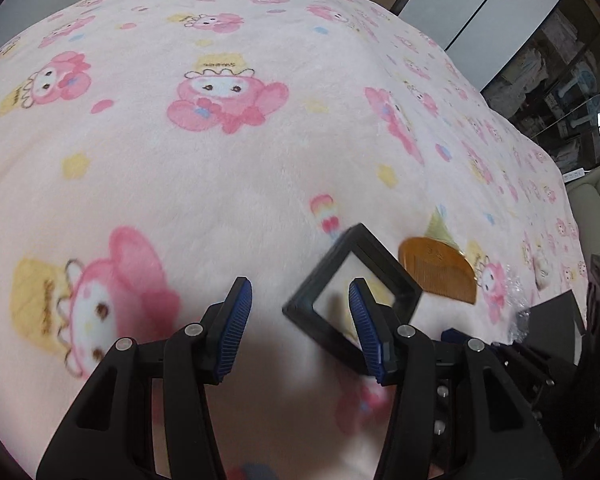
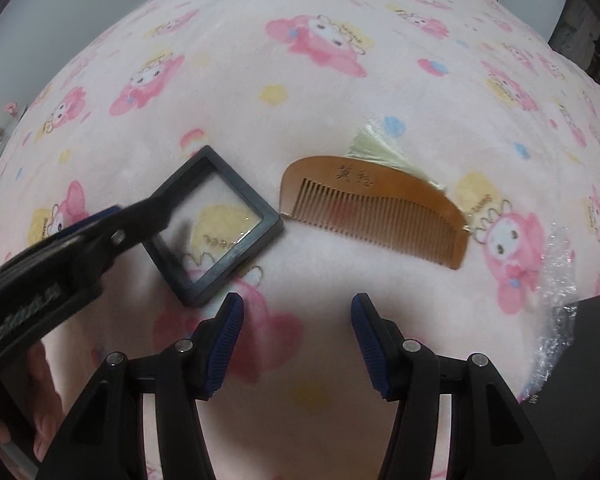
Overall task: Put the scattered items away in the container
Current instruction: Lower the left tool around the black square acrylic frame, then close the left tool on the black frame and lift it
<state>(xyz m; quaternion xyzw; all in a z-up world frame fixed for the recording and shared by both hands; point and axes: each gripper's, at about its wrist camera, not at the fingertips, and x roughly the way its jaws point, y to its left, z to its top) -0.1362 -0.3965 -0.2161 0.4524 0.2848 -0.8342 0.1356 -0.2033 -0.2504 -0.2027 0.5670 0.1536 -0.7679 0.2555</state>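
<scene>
A black square frame with a clear window (image 1: 384, 276) (image 2: 216, 224) lies on the pink cartoon-print blanket (image 1: 220, 160). To its right lies a wooden comb (image 1: 436, 268) (image 2: 376, 208) with a pale tassel (image 2: 376, 144). My left gripper (image 1: 300, 296) (image 2: 140, 216) is open and hangs just over the frame. Its right finger covers the window and casts a shadow there, and nothing is pinched. My right gripper (image 2: 298, 312) is open and empty, just short of the gap between frame and comb. A black container (image 2: 580, 360) sits at the right edge.
Crinkled clear bubble wrap (image 2: 556, 280) (image 1: 516, 312) lies beside the black container. A hand (image 2: 40, 400) holds the left gripper at the lower left. The blanket (image 2: 340, 60) stretches far beyond the items. Shelves and furniture (image 1: 560, 80) stand past its far edge.
</scene>
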